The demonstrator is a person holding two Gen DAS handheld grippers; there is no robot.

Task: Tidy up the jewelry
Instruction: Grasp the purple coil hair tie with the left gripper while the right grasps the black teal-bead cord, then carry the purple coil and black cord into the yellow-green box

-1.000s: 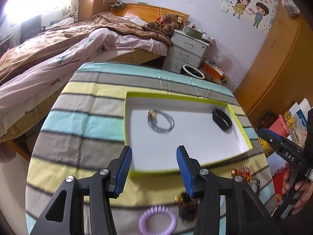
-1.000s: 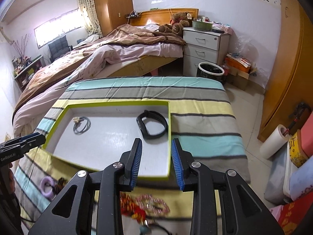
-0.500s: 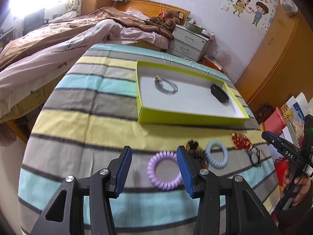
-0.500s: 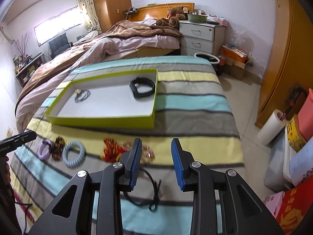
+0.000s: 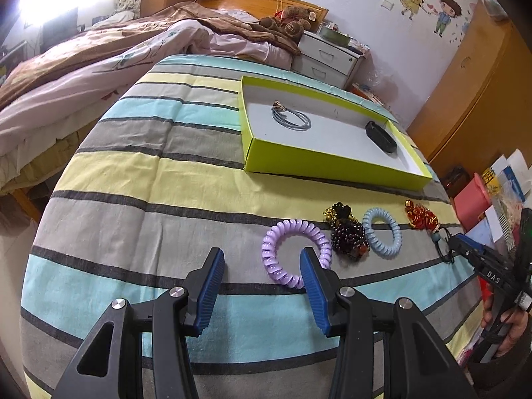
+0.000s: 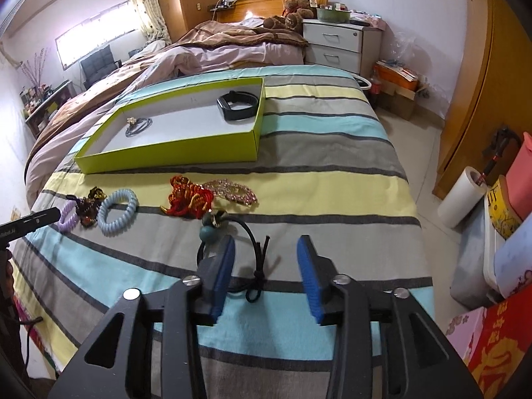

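Green tray (image 5: pixel 332 171) holds two pieces; six lie just before it. Left gripper (image 5: pixel 262 286) and right gripper (image 6: pixel 266 276) both agape, empty.

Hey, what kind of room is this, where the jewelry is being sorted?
Most likely a home bedroom. There is an unmade bed with a wooden headboard, teddy bears against it, and a white bedside drawer unit. The jewelry lies on a striped cloth beside a green tray.

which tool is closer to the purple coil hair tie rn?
Left. The left tool is open right at the purple coil hair tie; the right tool is open over the black cord necklace, across the row.
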